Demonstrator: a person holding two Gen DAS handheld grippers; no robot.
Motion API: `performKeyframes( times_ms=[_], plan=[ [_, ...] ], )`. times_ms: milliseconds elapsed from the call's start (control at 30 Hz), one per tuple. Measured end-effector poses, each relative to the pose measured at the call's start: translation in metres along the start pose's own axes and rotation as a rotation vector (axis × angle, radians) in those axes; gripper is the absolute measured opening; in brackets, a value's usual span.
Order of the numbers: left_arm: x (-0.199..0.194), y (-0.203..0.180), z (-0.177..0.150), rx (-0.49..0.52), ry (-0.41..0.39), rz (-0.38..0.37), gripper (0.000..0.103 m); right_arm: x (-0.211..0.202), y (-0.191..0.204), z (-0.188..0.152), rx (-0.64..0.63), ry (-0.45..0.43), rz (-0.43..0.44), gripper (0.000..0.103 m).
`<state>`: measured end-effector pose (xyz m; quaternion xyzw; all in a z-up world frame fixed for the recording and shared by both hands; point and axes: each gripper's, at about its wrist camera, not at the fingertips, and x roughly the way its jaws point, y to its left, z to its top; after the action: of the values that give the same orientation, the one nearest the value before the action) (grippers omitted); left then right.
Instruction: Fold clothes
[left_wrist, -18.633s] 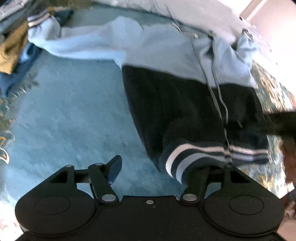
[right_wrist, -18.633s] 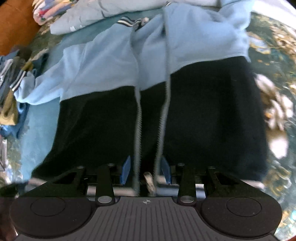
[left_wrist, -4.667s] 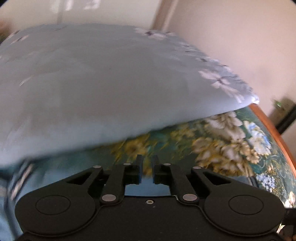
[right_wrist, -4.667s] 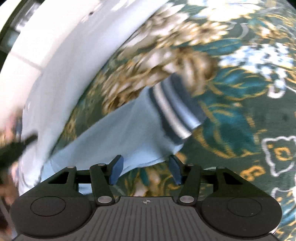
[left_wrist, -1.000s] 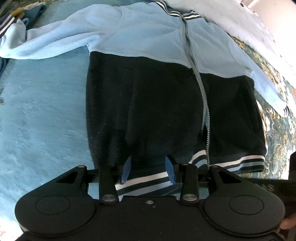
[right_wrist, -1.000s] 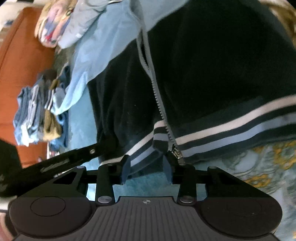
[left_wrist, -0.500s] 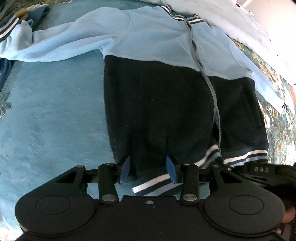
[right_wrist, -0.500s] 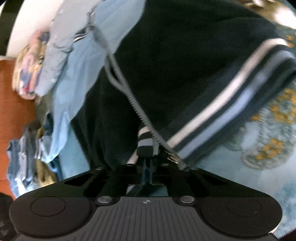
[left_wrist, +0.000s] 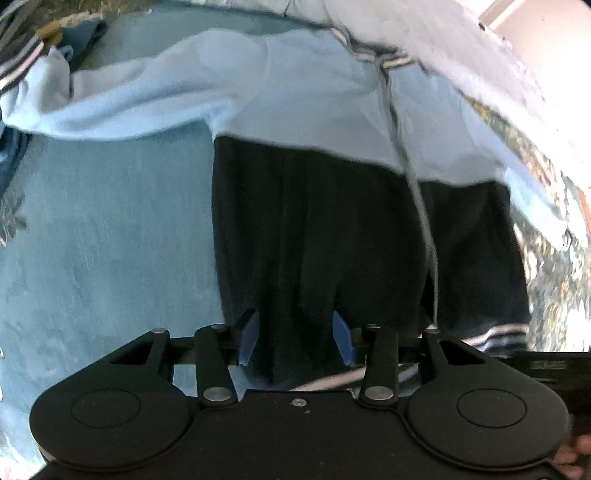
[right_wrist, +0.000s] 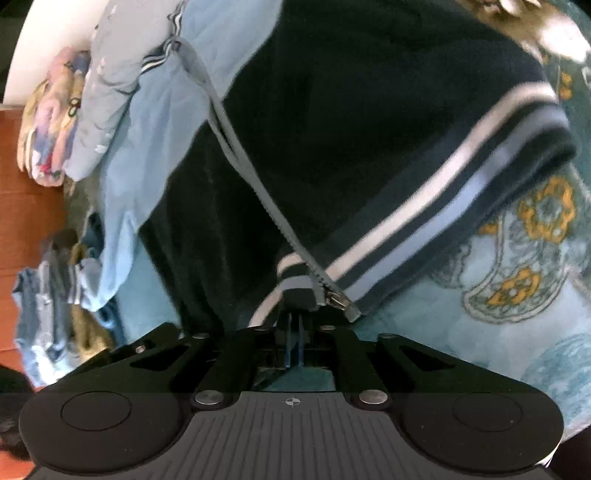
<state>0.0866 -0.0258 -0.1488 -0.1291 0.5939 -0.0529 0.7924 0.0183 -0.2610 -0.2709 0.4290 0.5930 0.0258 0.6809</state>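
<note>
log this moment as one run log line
task: fold clothes | right gripper: shut on jacket hem by zipper | left gripper: open over hem | jacket flat

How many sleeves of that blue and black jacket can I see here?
2. One sleeve stretches out left across the blue blanket; the other sleeve runs down the jacket's right side, its cuff blurred.

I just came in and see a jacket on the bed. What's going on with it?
A person is getting a zip jacket ready to fold, using a tool in each hand. The jacket lies spread out on a blue blanket, zipped up. The right tool has pinched the striped hem beside the zipper. The left tool sits partly open around the dark bottom edge, not squeezing it. No fold is made yet.
</note>
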Motion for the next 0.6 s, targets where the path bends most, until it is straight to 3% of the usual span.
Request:
performKeyframes(
  times_ms=[67,167,267,367,500,600],
  plan=[
    [-0.004,-0.007,0.011,0.017,-0.025,0.001,0.043,-0.029,0.007,0.015,-0.08,-0.066,0.013,0.021],
    [-0.006,-0.023,0.03,0.038,-0.061,0.003,0.044,-0.08,-0.006,0.059,-0.093,-0.279,-0.041,0.028],
    [0.0,-0.046,0.047,0.043,-0.092,-0.001,0.044,-0.121,-0.046,0.113,0.029,-0.502,-0.14,0.029],
    [0.01,-0.074,0.059,0.045,-0.115,0.003,0.046,-0.156,-0.101,0.163,0.21,-0.678,-0.175,0.029],
    [0.023,-0.113,0.07,0.026,-0.146,0.002,0.047,-0.181,-0.165,0.207,0.409,-0.764,-0.177,0.031],
    [0.033,-0.144,0.077,0.012,-0.153,-0.01,0.048,-0.18,-0.187,0.227,0.426,-0.755,-0.205,0.031]
  ],
)
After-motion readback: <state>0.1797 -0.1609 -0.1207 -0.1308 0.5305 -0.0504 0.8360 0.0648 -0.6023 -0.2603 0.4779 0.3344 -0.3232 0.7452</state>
